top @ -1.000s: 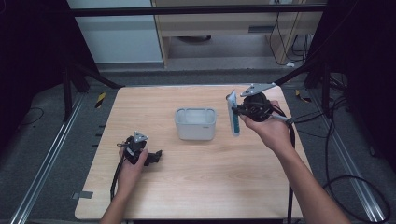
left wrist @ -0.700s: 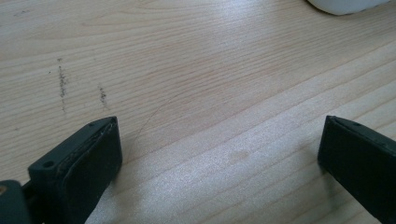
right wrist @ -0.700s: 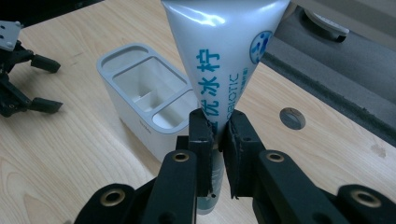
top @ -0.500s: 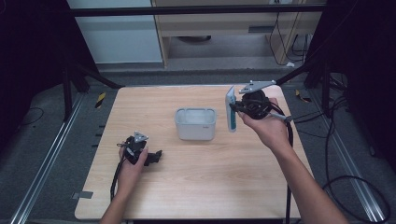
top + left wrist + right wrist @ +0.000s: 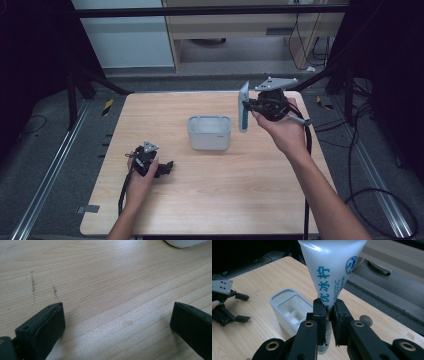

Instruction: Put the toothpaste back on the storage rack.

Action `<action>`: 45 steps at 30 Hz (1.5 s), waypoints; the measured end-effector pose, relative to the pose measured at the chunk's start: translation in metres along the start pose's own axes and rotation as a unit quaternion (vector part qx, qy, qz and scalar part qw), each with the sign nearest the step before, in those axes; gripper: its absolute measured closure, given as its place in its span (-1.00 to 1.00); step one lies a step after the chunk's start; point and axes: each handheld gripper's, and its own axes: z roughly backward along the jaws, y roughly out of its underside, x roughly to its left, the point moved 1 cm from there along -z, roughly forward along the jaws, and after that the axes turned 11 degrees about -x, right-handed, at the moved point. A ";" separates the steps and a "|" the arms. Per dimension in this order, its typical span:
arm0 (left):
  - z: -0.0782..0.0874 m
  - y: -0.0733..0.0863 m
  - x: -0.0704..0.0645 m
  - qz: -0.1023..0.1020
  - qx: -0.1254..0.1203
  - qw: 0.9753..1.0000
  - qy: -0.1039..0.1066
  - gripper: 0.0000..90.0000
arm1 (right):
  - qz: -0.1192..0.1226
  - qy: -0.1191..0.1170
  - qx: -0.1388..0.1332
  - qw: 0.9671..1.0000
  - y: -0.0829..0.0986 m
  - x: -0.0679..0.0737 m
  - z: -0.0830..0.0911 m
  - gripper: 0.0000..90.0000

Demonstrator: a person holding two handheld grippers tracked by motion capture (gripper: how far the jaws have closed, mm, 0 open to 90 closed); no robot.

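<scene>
A white and blue toothpaste tube point(image 5: 243, 106) point(image 5: 332, 272) hangs upright in the air, pinched by my right gripper point(image 5: 250, 107) point(image 5: 328, 312) just right of a grey-white holder box point(image 5: 209, 132) point(image 5: 289, 310) with open compartments. The tube's flat crimped end points up. My left gripper point(image 5: 167, 167) point(image 5: 117, 322) rests low on the wooden table point(image 5: 240, 195) at the front left, jaws wide apart over bare wood, holding nothing.
Part of a white rounded object point(image 5: 185, 242) shows at the top right of the left gripper view. The table's right edge point(image 5: 320, 150) drops to a dark floor with cables point(image 5: 360, 150). A cabinet point(image 5: 240, 20) stands behind the table.
My right gripper has carried the tube slightly left toward the holder box and turned it a little. The left gripper has stayed in place.
</scene>
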 end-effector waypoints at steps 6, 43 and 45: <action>0.000 0.000 0.000 0.002 -0.002 1.000 0.000 -1.00 | 0.002 0.001 -0.013 1.000 -0.010 0.004 -0.002 0.82; 0.000 0.000 0.000 0.000 -0.002 1.000 -0.001 -1.00 | -0.012 -0.010 -0.056 0.998 -0.031 0.033 -0.054 0.82; 0.000 0.000 0.000 0.000 -0.002 1.000 -0.001 -1.00 | -0.013 -0.010 -0.055 0.998 -0.032 0.035 -0.056 0.82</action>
